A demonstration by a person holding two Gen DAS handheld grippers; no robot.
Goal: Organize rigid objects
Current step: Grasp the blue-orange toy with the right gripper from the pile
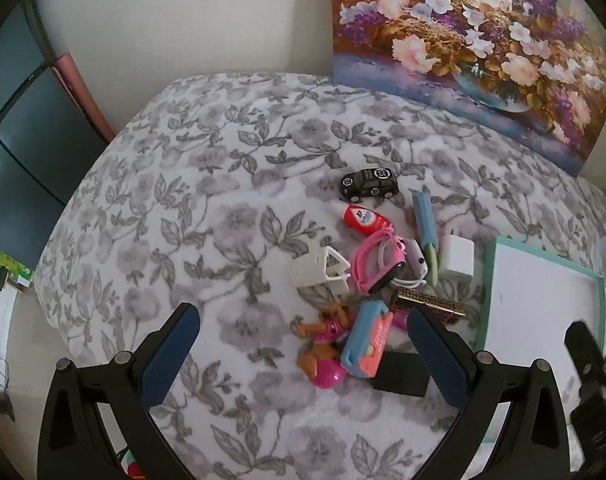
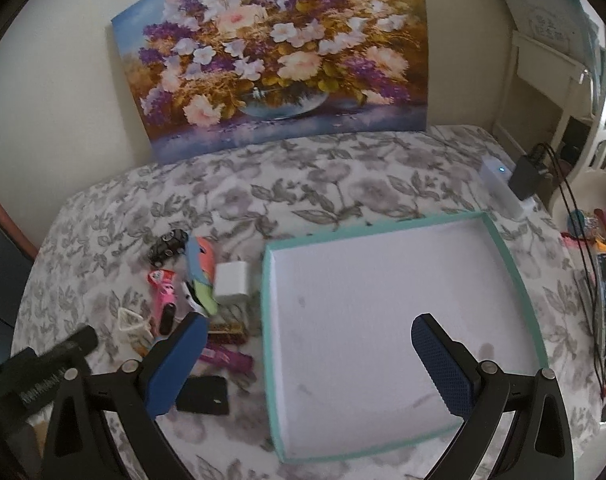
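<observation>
While the left hand-held gripper (image 1: pixel 303 344) gapes over toys, the right hand-held gripper (image 2: pixel 309 354), released, alone shows the whole tray (image 2: pixel 503 240).

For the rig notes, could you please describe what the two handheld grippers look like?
Both match: the left gripper and right gripper have black angular arms with round silver pivot pins, and fingers faced with dark blue textured pads. The left gripper's body, seen from the right camera, carries white lettering, too blurred to read.

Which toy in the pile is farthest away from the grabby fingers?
The black toy car. It sits alone at the pile's far edge, beyond the red bottle; everything else lies closer to the left gripper.
</observation>
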